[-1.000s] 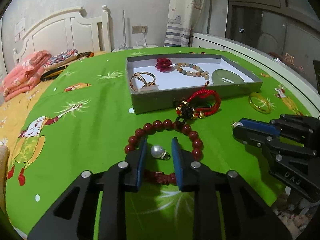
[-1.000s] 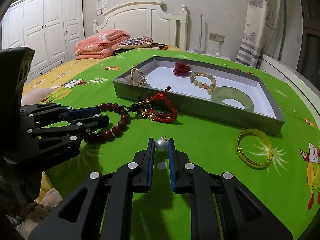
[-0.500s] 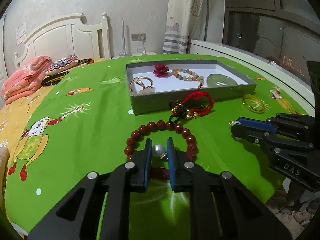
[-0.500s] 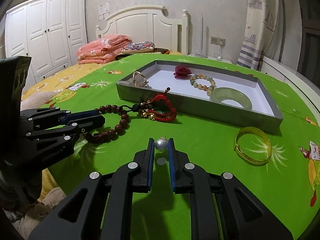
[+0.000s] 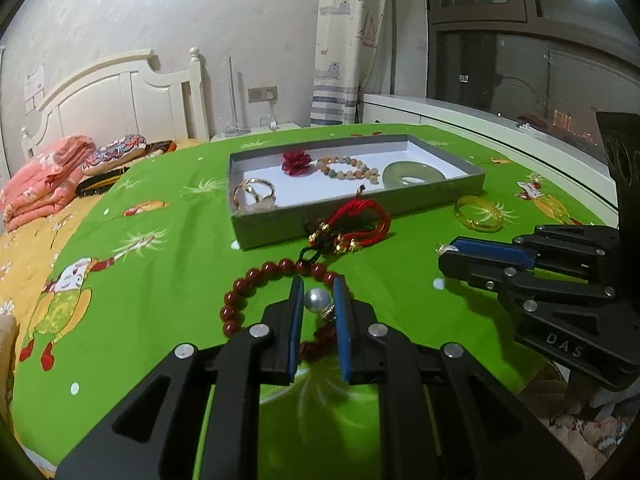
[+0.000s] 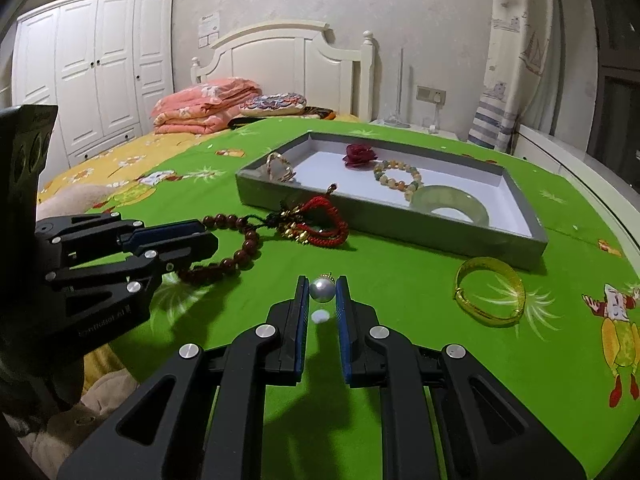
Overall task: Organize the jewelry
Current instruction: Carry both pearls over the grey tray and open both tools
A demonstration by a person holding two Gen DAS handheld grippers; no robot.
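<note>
With the left gripper (image 5: 316, 304) and right gripper (image 6: 322, 294) each clamped on a pearl earring (image 5: 315, 301) above the green cloth (image 5: 168, 280), both earrings look bound next for the tray (image 5: 440, 194).

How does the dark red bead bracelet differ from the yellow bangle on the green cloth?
The dark red bead bracelet is a string of separate round opaque beads; the yellow bangle is one smooth, translucent band. The bead bracelet lies next to the left hand-held gripper, touching the red cord bracelet; the bangle lies alone near the tray. Both rest outside the tray.
</note>
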